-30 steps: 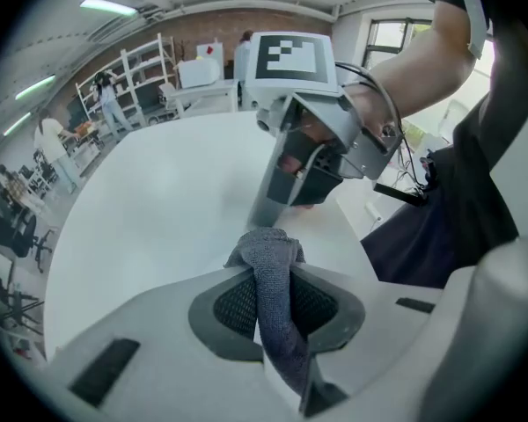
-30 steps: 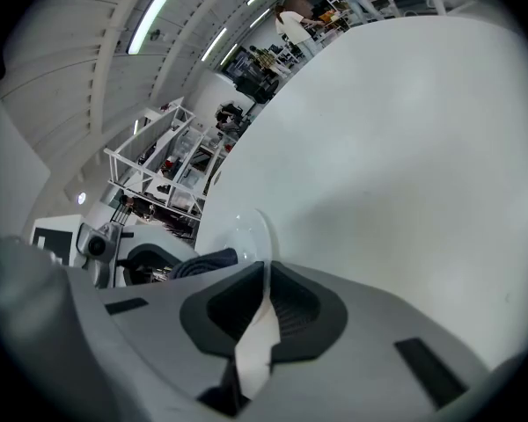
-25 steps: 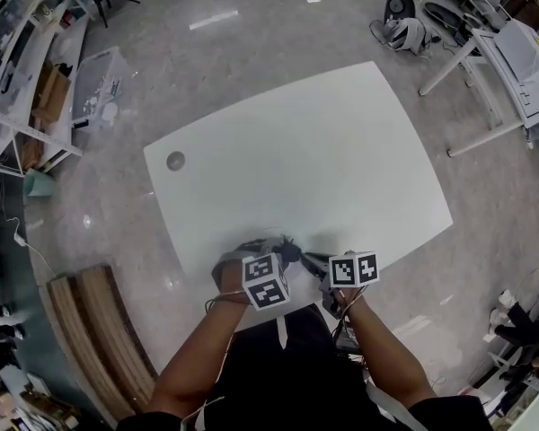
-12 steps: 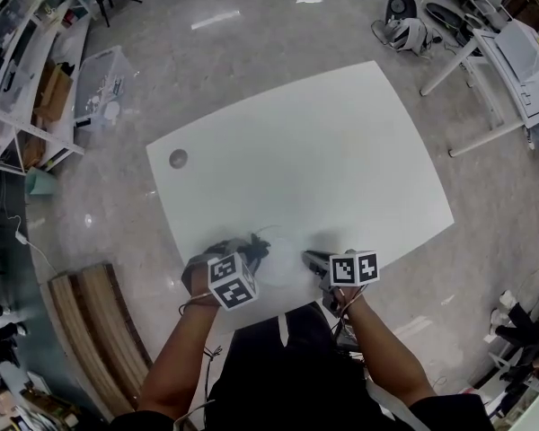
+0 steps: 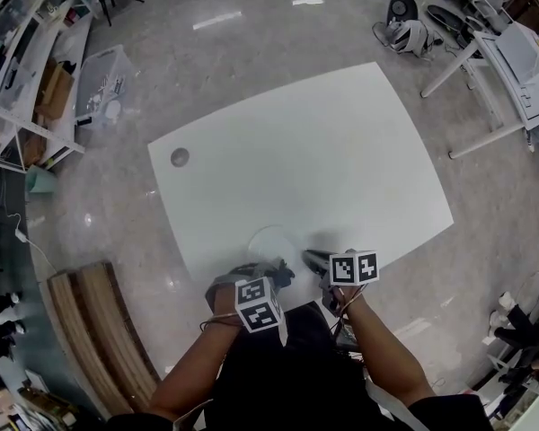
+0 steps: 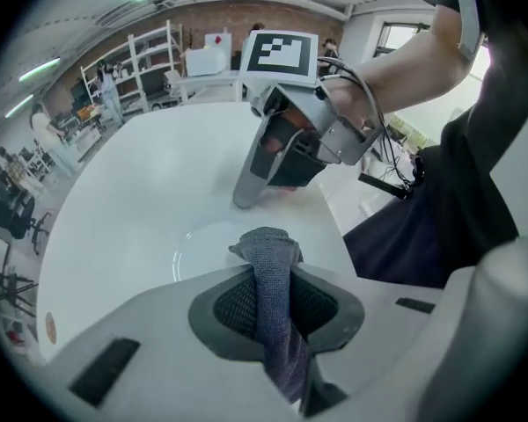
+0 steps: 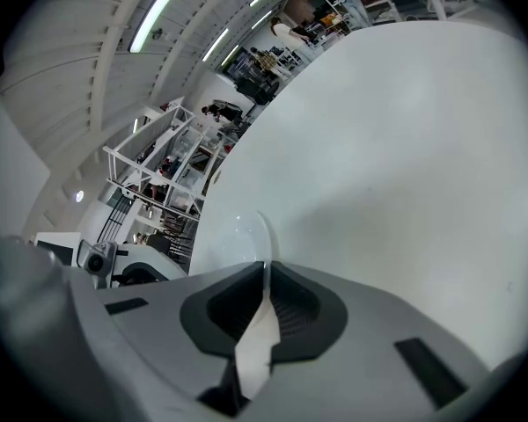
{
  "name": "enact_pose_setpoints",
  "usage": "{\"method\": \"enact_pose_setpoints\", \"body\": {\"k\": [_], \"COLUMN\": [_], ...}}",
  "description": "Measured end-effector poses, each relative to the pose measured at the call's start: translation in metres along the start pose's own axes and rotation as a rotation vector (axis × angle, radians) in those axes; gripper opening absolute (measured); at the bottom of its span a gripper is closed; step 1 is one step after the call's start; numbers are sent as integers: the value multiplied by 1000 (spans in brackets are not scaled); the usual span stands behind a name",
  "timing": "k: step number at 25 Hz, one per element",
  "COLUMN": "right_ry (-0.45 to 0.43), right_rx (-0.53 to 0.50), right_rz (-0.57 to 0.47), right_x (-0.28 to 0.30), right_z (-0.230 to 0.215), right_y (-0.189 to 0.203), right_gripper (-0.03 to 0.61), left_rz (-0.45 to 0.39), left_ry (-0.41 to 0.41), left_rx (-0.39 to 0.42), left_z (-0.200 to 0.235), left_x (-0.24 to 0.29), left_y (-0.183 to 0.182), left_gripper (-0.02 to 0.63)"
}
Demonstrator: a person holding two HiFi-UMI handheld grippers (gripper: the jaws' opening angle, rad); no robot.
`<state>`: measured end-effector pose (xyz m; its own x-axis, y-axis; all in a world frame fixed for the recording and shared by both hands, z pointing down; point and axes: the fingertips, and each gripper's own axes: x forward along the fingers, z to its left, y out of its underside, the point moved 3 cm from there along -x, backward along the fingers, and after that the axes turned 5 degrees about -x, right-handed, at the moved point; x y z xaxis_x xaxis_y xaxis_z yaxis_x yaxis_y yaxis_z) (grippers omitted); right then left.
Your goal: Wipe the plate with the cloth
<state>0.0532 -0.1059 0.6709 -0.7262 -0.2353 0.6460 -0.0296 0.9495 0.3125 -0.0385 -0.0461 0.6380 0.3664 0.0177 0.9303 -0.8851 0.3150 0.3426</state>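
Observation:
A clear, almost colourless plate (image 5: 271, 240) lies flat on the white table (image 5: 323, 151) near its front edge. My right gripper (image 5: 313, 259) is shut on the plate's near right rim; in the right gripper view the thin plate (image 7: 235, 234) runs edge-on into the closed jaws of the right gripper (image 7: 262, 275). My left gripper (image 5: 283, 271) is shut on a grey knitted cloth (image 6: 269, 251), bunched up and sticking out past the jaws. It hangs just off the plate's (image 6: 207, 246) near side, close beside the right gripper (image 6: 246, 192).
A grey round cap (image 5: 180, 157) sits in the table's far left corner. The person's body is right against the front edge. Shelving (image 5: 22, 70) and a plastic bin (image 5: 103, 83) stand to the left, another white table (image 5: 490, 70) to the right, wooden boards (image 5: 99, 330) on the floor.
The left gripper with the cloth swung left across the plate, then came back toward the person; the plate now shows uncovered. The right gripper stayed still.

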Motion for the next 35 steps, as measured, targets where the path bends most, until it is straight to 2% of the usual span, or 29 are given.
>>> {"method": "enact_pose_setpoints", "body": {"k": [4,10,14,18,22,27,31,35], "right_ry": [-3,-8,-7,-9,-8,-5,-2,-3], "right_rx": [1,0,1,1,3,-1,1,-3], "right_rz": [0,9,7,7,4,4,4,2], "right_x": [0,-1,1,-1,-1,0,1,0], "right_z": [2,1,3,2,1,2,4,3], "right_y": [3,6,6,5,5,4,4,4], "right_gripper": [21,21,21,21,21,21,21,21], "left_rz": [-8,-18,-11,11,31,41,23,-10], "left_ry": [-1,-46,-77,-103,-96,-54,3,31], "left_rx": [24,-2,-48,-89,-108,-103,-81,-64], "left_z": [11,55,86,98,84,44,11,3], "left_x": [9,9,2,-11,-19,-19,-10,5], "left_y": [-16,-32,-23,-2,19,30,20,-7], "left_gripper": [54,54,54,54,54,54,54,54]}}
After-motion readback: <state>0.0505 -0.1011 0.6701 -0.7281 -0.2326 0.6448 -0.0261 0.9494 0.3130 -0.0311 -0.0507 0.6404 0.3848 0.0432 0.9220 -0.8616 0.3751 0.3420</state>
